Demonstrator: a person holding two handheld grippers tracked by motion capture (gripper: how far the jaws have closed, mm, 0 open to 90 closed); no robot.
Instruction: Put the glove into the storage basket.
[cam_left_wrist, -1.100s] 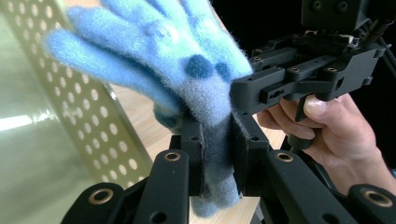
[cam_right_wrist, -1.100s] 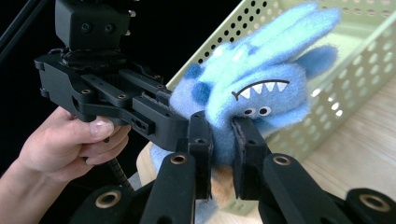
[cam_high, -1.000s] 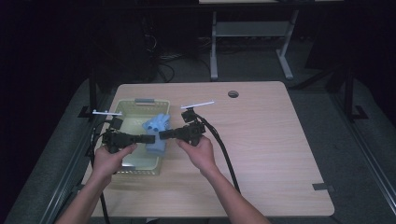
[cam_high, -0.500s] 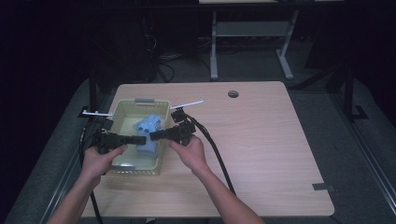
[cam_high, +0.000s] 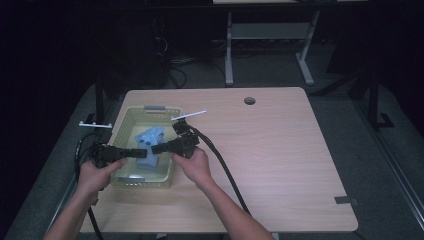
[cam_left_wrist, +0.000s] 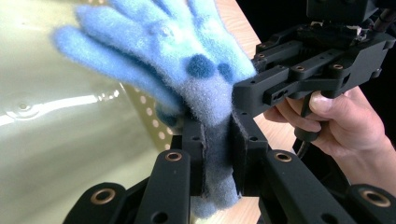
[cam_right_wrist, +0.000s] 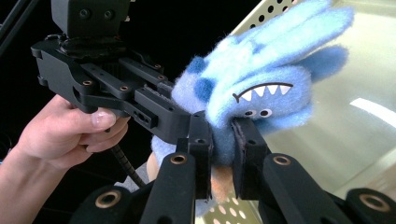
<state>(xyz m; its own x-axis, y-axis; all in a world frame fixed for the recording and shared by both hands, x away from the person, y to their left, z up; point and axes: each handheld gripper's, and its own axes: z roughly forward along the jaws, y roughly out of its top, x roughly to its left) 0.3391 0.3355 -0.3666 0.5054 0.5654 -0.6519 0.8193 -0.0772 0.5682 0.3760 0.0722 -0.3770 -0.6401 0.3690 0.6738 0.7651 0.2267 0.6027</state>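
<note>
Blue fuzzy glove w/ a toothy monster face (cam_right_wrist: 261, 93) hangs over the pale yellow-green perforated plastic basket (cam_high: 126, 118) at the wooden table's (cam_high: 280, 150) left. Left gripper (cam_left_wrist: 217, 140) & right gripper (cam_right_wrist: 222, 140) are both clamped on its cuff, tips nearly meeting above the basket.

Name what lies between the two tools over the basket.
The blue fuzzy glove spans the gap: the left tool and right tool each clamp it above the yellow-green basket, seen in the high view and both gripper views.
</note>
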